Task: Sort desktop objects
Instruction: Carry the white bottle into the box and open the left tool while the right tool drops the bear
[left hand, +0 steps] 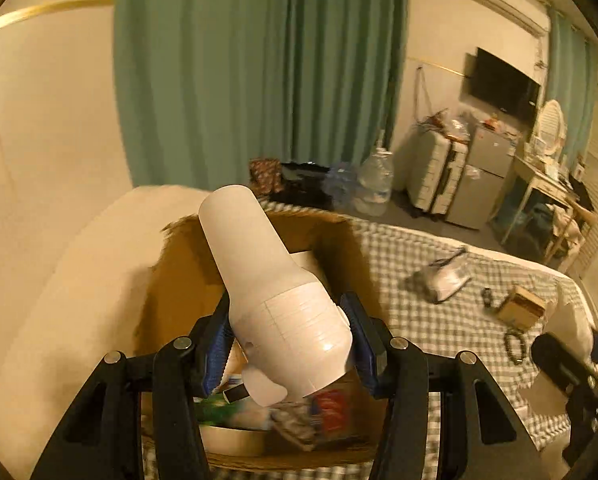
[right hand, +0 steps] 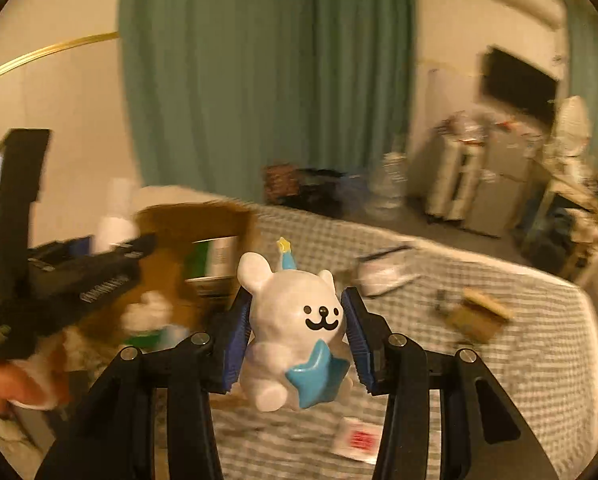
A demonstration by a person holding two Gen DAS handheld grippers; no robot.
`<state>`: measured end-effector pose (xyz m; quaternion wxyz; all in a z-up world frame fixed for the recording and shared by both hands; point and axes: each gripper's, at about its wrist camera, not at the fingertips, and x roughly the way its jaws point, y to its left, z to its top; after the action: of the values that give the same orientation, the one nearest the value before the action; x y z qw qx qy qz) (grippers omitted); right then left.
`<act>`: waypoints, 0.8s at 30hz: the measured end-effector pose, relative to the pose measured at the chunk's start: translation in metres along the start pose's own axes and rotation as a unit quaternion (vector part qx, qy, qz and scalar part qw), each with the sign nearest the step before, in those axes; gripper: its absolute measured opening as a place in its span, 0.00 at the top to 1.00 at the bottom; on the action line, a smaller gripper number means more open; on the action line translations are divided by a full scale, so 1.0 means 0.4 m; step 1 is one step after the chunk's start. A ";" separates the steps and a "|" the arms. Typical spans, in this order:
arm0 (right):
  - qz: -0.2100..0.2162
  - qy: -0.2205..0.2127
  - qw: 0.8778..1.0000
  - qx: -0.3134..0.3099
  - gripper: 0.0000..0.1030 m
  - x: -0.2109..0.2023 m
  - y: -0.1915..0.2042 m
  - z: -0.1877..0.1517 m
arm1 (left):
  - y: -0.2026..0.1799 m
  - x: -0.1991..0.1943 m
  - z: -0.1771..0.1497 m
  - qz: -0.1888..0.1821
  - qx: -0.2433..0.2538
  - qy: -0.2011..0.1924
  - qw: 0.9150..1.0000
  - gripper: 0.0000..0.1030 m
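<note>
A: Bottle (left hand: 277,292) first: a white plastic one, clamped between the blue pads of the left gripper (left hand: 289,340), tilted with its flat base pointing up and away. It hangs right above the open cardboard box (left hand: 339,236).

B: And that box already has things in it: a white carton against the far wall, packets and a round white rim near the front. It looks like the collecting spot, which would explain holding the bottle over it.

A: Over on the other side, the right gripper (right hand: 295,340) has a white bear figurine (right hand: 295,332) pinched at the flanks, upright, face toward the camera, blue star on its belly and a little star-tipped hat on its head.

B: Squeezing the body rather than the ears makes sense; that is the widest, steadiest part. It is above the checked bedcover (right hand: 499,380), to the right of the box, not over it.

A: A person's hand (right hand: 19,384) shows at the lower left of the right view, under the other tool.

B: Loose items sit on the cover: a crumpled white bag (left hand: 443,276), a small tan box (left hand: 523,306), a white card with a red print (right hand: 357,438). Those look unsorted so far.

A: My guess: bottle drops first, figurine follows.
</note>
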<state>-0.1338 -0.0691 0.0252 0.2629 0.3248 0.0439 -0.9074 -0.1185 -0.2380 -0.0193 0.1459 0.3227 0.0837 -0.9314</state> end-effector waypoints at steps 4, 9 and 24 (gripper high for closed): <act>0.057 0.045 0.997 0.028 0.57 0.120 0.051 -0.006 | 0.074 0.066 -0.044 0.007 -0.014 0.032 0.999 0.48; 0.064 0.079 0.994 0.042 0.57 0.221 0.080 -0.031 | 0.116 0.127 -0.095 -0.015 0.004 0.066 0.998 0.48; 0.020 0.005 0.997 0.075 0.27 0.096 -0.013 0.024 | 0.110 0.076 -0.094 -0.014 0.018 0.045 0.999 0.03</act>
<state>-0.1667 -0.0842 0.0087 0.2555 0.3491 -0.0295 -0.9011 -0.1053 -0.2769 -0.0702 0.1233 0.3660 0.0780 -0.9191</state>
